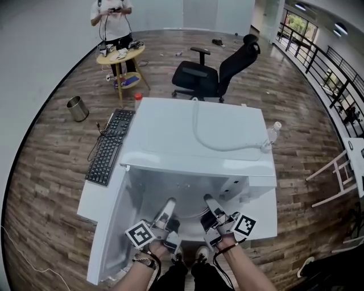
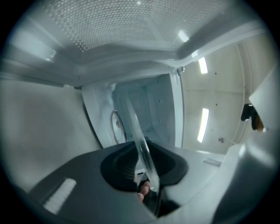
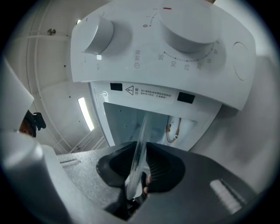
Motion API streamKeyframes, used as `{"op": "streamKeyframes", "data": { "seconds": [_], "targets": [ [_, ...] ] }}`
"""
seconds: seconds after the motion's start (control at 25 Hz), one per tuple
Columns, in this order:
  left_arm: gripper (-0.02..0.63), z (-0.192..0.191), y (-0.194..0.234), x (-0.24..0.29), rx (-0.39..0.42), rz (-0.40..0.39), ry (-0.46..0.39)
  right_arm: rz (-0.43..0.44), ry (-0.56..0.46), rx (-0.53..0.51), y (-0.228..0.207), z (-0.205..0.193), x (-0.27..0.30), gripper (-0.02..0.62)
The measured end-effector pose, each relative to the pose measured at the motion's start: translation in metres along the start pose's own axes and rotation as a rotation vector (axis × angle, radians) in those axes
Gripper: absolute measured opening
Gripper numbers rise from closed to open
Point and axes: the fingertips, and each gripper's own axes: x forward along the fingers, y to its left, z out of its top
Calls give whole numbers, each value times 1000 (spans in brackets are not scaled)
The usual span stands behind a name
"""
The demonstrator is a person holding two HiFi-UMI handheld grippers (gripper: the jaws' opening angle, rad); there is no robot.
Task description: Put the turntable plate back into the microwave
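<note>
A white microwave [image 1: 199, 142] stands on a white table [image 1: 261, 213], its door [image 1: 111, 227] swung open to the left. The clear glass turntable plate [image 1: 190, 219] hangs at the mouth of the cavity, held between both grippers. My left gripper [image 1: 169, 207] is shut on the plate's left edge, my right gripper [image 1: 209, 203] on its right edge. In the left gripper view the plate [image 2: 140, 140] runs edge-on between the dark pads, with the cavity [image 2: 146, 103] beyond. In the right gripper view the plate [image 3: 139, 148] stands edge-on below the two control dials [image 3: 188, 26].
A black keyboard [image 1: 111, 145] lies left of the microwave and a white cable [image 1: 210, 139] lies on its top. A clear bottle [image 1: 273, 133] stands at the table's right edge. Behind are an office chair [image 1: 219, 71], a round side table [image 1: 119, 55], a person [image 1: 114, 17] and a metal bin [image 1: 78, 108].
</note>
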Motion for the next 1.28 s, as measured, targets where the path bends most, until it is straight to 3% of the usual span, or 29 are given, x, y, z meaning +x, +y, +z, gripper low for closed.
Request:
{"op": "streamKeyframes", "data": {
  "seconds": [0.16,0.44,0.64,0.88,1.04,1.16,1.28],
  "targets": [
    [67,-2,4,2,-27,-6,-14,-24,-14,-8,-7,1,1,61],
    [72,2,13,15,-1,1,-13,-61,-58,-5,-22,8,10,51],
    [74,9,26,24,129,40,22,-90,-93,-11,-33,17,16,48],
    [75,11,25,37,0,5,-27,-143,-124,-28,-40,25,27,43],
    [75,15,29,42,21,6,-31,-156,-164,31,-48,29,30,34],
    [72,19,38,41,90,42,-19,-154,-167,34,-49,30,32,34],
    [71,22,42,43,99,51,-17,-169,-172,36,-52,31,34,34]
  ]
}}
